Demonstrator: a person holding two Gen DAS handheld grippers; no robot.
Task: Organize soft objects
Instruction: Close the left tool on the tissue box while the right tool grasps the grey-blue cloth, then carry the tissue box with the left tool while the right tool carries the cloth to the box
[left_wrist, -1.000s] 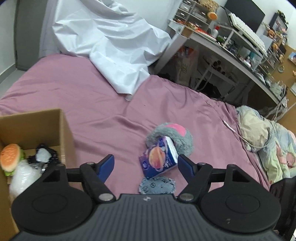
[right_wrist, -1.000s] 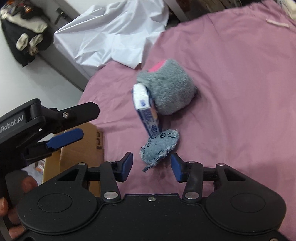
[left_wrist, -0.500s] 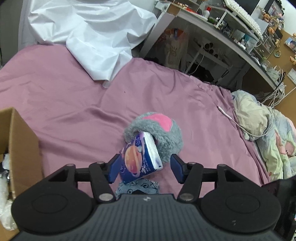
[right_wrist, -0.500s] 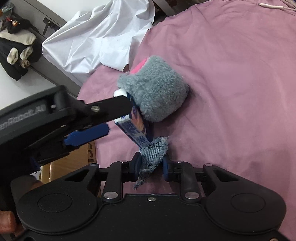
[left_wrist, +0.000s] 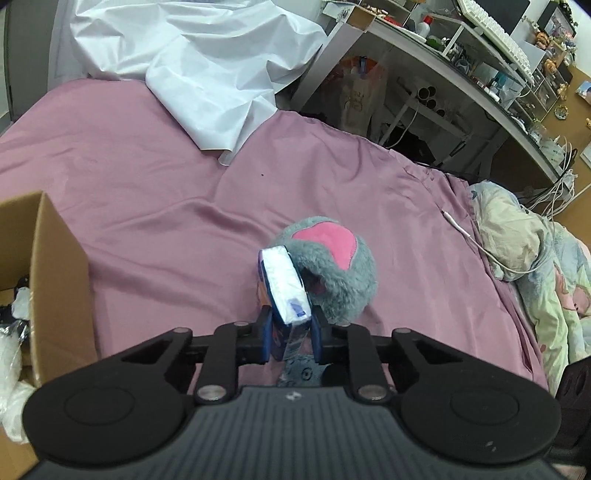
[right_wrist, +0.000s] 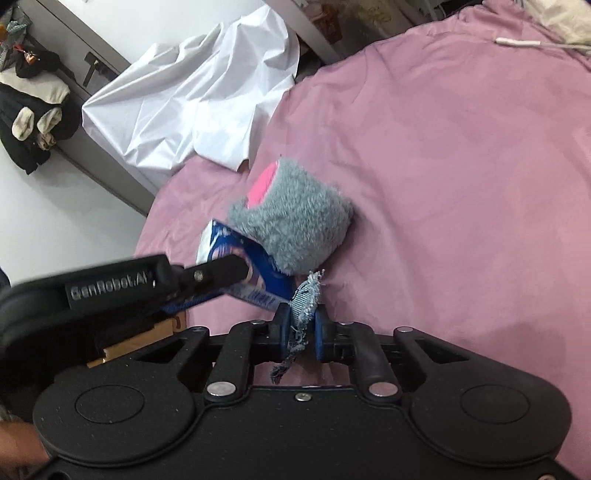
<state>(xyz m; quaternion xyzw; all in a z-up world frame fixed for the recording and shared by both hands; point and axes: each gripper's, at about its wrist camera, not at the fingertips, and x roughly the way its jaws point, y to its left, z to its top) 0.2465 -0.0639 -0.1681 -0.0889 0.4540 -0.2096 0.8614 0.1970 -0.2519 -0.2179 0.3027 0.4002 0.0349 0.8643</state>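
My left gripper is shut on a blue-and-white tissue pack, which leans against a grey plush item with a pink patch on the purple bedsheet. The pack and plush also show in the right wrist view, with the left gripper's arm reaching in from the left. My right gripper is shut on a small frayed denim patch, just in front of the plush. The denim patch peeks out below the left gripper.
An open cardboard box with soft items stands at the left. A white sheet lies at the bed's far side. A cluttered desk and a bundled blanket are on the right. A white cable lies on the bed.
Both grippers closed: the left moved in and clamped the tissue pack, the right clamped the denim patch and lifted it slightly off the sheet.
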